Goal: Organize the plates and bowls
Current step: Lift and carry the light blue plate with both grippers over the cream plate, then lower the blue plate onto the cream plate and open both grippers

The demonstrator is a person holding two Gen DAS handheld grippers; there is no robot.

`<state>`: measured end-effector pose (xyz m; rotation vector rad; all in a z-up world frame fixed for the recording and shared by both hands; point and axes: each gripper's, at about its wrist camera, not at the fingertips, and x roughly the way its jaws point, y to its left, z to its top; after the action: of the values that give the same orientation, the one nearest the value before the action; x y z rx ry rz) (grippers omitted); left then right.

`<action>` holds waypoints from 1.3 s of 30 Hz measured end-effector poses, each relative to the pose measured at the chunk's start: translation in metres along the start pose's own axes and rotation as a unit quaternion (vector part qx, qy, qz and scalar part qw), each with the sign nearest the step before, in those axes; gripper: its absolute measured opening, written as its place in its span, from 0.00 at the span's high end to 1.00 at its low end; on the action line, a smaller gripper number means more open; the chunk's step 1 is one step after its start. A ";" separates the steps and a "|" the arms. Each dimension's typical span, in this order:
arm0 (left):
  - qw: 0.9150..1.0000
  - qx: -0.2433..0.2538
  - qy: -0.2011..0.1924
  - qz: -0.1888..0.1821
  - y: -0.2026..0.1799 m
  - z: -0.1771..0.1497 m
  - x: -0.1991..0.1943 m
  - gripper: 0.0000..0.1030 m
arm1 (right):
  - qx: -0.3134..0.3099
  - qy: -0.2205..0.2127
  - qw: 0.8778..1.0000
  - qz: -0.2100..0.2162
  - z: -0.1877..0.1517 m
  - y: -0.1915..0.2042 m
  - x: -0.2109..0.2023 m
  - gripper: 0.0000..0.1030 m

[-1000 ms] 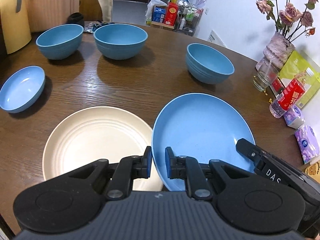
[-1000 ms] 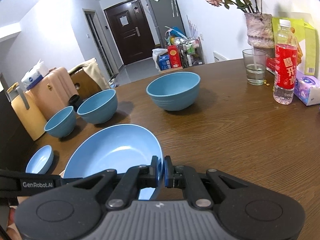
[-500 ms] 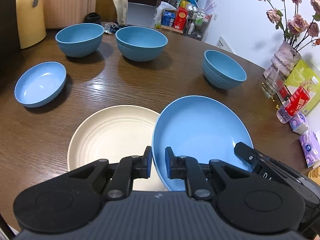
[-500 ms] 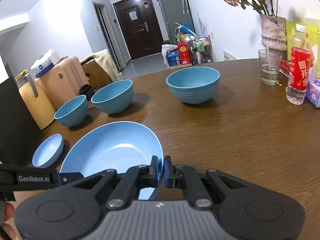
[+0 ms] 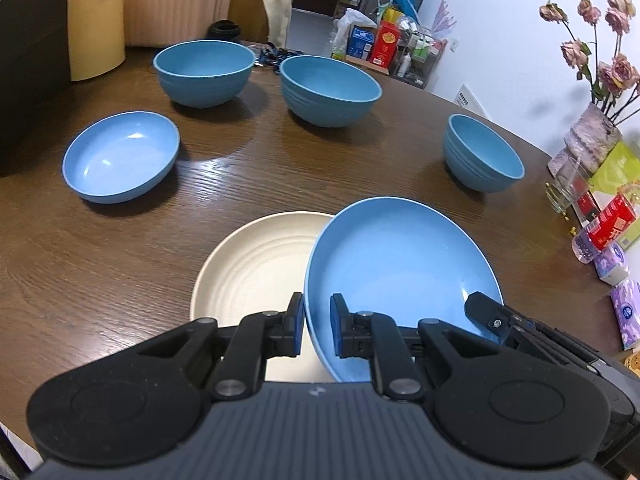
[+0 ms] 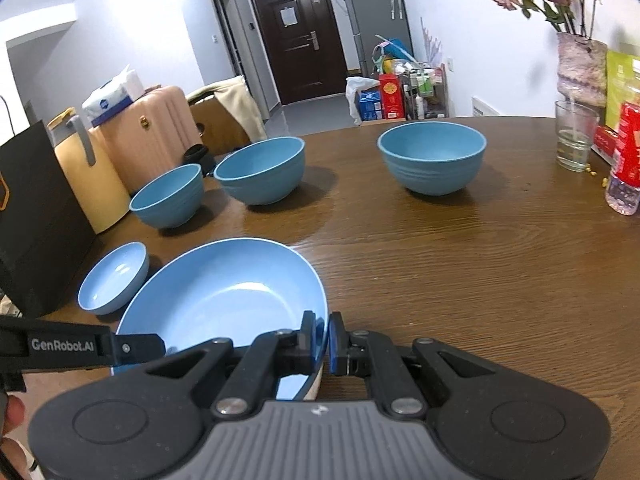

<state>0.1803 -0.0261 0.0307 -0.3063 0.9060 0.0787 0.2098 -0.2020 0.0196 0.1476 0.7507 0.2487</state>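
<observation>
I hold the big blue plate [image 5: 400, 264] with both grippers. My left gripper [image 5: 316, 326] pinches its near rim, and my right gripper [image 6: 323, 338] pinches the other side. The plate is round, smooth and shiny. It tilts, partly over the cream plate [image 5: 256, 272] on the tabletop [image 5: 100, 256].

We are carrying blue plate [image 5: 400, 264] sideways between left gripper [image 5: 316, 326] and right gripper [image 6: 323, 338]; its rim is now overlapping cream plate [image 5: 256, 268], covering more of it than before. Bowls and vase are sliding rightward across both wrist views.
</observation>
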 end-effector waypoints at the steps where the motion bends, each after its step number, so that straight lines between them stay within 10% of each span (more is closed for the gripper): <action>1: 1.000 -0.002 0.000 0.001 0.003 0.000 0.001 0.86 | -0.001 0.002 1.000 0.001 0.000 0.002 0.002 0.94; 39: 0.999 -0.019 0.038 0.014 0.053 -0.003 0.053 0.86 | -0.017 0.059 0.998 -0.005 -0.024 0.031 0.066 0.94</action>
<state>0.2003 0.0205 -0.0253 -0.3333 0.9857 0.1097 0.2340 -0.1528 -0.0342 0.0977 0.8629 0.2620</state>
